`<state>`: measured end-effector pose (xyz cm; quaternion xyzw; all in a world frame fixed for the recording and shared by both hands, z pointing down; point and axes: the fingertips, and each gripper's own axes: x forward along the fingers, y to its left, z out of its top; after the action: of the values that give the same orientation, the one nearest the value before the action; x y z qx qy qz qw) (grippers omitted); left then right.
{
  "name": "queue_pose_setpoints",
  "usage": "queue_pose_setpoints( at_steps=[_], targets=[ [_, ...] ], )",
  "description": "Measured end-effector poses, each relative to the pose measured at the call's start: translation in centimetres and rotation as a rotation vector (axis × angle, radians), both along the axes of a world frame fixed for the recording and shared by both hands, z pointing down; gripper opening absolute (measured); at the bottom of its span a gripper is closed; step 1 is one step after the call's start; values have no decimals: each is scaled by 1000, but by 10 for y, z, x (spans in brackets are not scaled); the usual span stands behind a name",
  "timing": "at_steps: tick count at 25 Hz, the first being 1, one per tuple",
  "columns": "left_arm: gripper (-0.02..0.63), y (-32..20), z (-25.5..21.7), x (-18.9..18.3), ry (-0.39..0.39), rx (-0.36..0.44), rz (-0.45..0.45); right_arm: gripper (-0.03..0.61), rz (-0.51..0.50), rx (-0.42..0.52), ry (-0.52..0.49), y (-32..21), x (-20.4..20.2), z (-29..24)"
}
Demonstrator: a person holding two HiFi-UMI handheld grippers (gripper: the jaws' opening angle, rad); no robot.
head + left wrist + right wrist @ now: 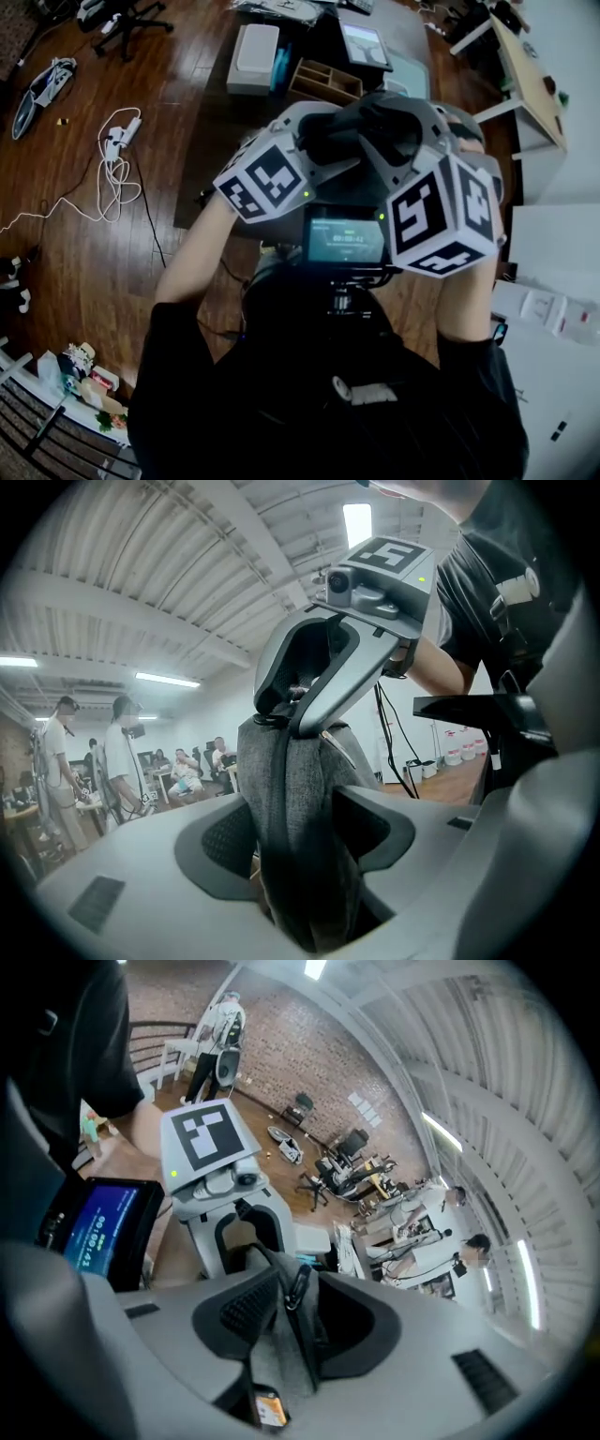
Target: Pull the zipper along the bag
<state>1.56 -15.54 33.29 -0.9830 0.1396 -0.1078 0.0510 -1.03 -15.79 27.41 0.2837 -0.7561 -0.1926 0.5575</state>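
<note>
A grey fabric bag [291, 771] with a dark zipper strip is held up in front of the person's chest, between both grippers. My left gripper [300, 829] is shut on the bag, its pads pressing the fabric from both sides. The right gripper [298, 691] faces it at the bag's top. In the right gripper view the black zipper pull [299, 1284] lies on the fabric between the jaws of my right gripper [296, 1303]. The jaws stand a little apart and do not press it. In the head view the bag [375, 117] shows as a dark lump between the two marker cubes.
A small lit screen [345, 239] hangs at the person's chest, just under the grippers. Below lie a wooden floor with a white cable [112, 178], a wooden box [323, 82], a white box [255, 52] and a table [530, 84]. People [122, 752] stand and sit far behind.
</note>
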Motion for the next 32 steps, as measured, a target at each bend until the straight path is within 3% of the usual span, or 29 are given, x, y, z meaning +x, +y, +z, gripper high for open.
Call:
queue_pose_setpoints(
  at_steps=[2,4,7,10,16,23,28,32],
  targets=[
    [244,-2,1,-1,-5,9,-8,148,-18,-2,40,-1,-3,4],
    [244,-1,2,-2,-9,18,0,106,-35,-62,20,0,-7,9],
    [244,1,2,-4,-3,20,12,104,-84,-182,-34,6,-12,7],
    [245,4,0,-1,11,13,15,96,-123,-234,-45,19,-15,0],
    [244,5,-1,-1,15,15,20,91,-90,-122,89,2,-9,8],
    [245,-2,-1,-4,23,11,23,55,-38,-84,189,-4,-11,14],
    [245,-5,1,-5,34,3,27,42,15,-31,101,-11,-14,15],
    [244,-7,1,-8,64,-20,47,12,-3,-24,-99,-9,-23,3]
  ],
)
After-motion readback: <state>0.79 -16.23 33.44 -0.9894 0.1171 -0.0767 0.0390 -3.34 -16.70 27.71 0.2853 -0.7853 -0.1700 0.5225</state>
